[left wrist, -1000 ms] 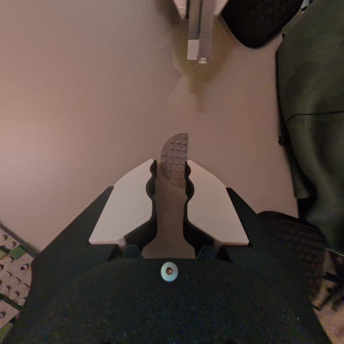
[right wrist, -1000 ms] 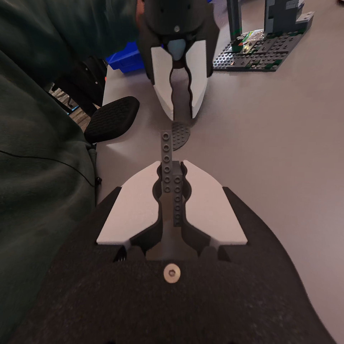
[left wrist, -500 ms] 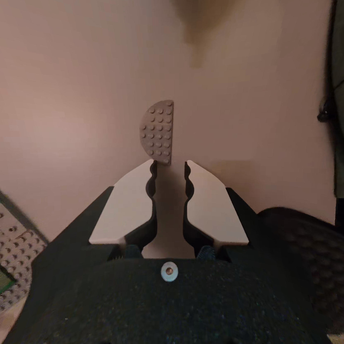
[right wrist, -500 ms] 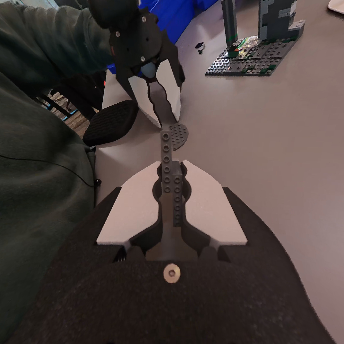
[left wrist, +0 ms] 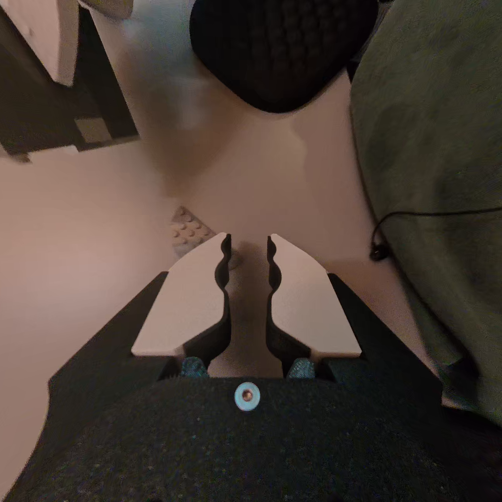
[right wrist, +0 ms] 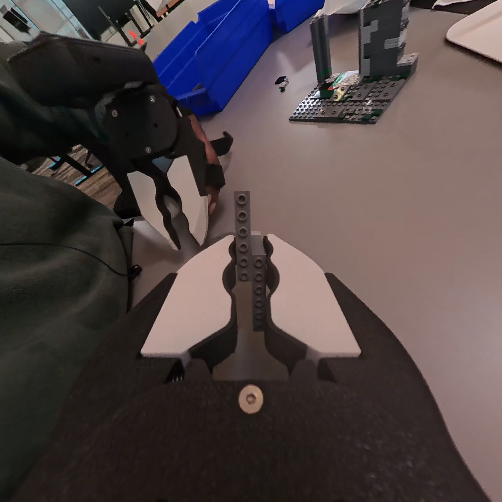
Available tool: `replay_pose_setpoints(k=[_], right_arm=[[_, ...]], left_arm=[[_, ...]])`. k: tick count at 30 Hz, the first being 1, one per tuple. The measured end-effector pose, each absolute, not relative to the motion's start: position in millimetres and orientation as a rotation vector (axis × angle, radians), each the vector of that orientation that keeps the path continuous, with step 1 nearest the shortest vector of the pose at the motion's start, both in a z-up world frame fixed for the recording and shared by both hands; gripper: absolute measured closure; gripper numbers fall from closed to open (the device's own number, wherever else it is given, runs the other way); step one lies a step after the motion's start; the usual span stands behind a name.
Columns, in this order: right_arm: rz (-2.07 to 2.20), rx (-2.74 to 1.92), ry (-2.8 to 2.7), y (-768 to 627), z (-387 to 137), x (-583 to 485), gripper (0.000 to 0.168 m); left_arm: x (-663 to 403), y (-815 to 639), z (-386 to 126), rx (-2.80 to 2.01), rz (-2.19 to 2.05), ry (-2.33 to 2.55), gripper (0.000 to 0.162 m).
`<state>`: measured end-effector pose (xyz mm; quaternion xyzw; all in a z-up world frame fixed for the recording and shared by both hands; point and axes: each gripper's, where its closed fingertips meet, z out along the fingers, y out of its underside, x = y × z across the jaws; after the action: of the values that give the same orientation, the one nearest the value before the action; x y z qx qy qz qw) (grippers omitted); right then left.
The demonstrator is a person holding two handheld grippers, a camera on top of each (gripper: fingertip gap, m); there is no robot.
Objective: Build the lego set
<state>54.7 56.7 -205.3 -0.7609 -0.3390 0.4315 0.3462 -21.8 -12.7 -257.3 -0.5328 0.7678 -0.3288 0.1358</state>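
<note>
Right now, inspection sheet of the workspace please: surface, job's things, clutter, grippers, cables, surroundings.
Surface: grey table, mostly bare.
Job's things: grey brick stack in the right hand-held gripper; studded plate flat on the table beside the left fingertip; partial build on a dark baseplate.
Clutter: small dark pieces.
Grippers: left hand-held gripper open, empty.
Cables: thin black cord on a green sleeve.
Surroundings: blue bins, black armrest.

Left gripper (left wrist: pixel 247 237) is hanging open, nothing between its fingers, just left of the right gripper (right wrist: pixel 250 236), which is pinching grey bricks (right wrist: pixel 250 258).
</note>
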Motion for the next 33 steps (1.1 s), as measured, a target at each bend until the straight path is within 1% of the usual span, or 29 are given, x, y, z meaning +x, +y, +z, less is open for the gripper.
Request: replay_pose_setpoints(k=[1,6,8,16,23,29,33], right_arm=[[1.115,-1.974,-0.871,58.3,-204.6,56.9,0.152],[1.108,-1.974,-0.822,65.4,-202.8,67.3,0.152],[1.102,-1.977,-0.806,68.4,-203.1,71.4,0.152],[1.12,-1.974,-0.735,78.6,-202.8,87.2,0.152],[1.112,-1.983,-0.732,80.5,-206.1,91.1,0.152],[1.118,-1.977,-0.719,81.7,-204.8,94.6,0.152],[1.138,-1.961,-0.695,83.1,-201.4,97.0,0.152]], left_arm=[[-21.5,-5.1,-258.0,-1.474,-0.891,2.272,0.136],[-20.1,20.2,-264.9,-0.95,-0.573,2.582,0.118],[-16.3,18.0,-260.7,-0.722,-0.504,2.681,0.116],[-20.1,13.4,-266.6,-0.002,-0.276,3.027,0.116],[-18.2,19.1,-271.7,0.438,-0.176,3.093,0.117],[-21.4,20.8,-283.9,0.649,-0.135,3.092,0.12],[-23.1,19.6,-283.2,0.562,-0.159,3.115,0.127]])
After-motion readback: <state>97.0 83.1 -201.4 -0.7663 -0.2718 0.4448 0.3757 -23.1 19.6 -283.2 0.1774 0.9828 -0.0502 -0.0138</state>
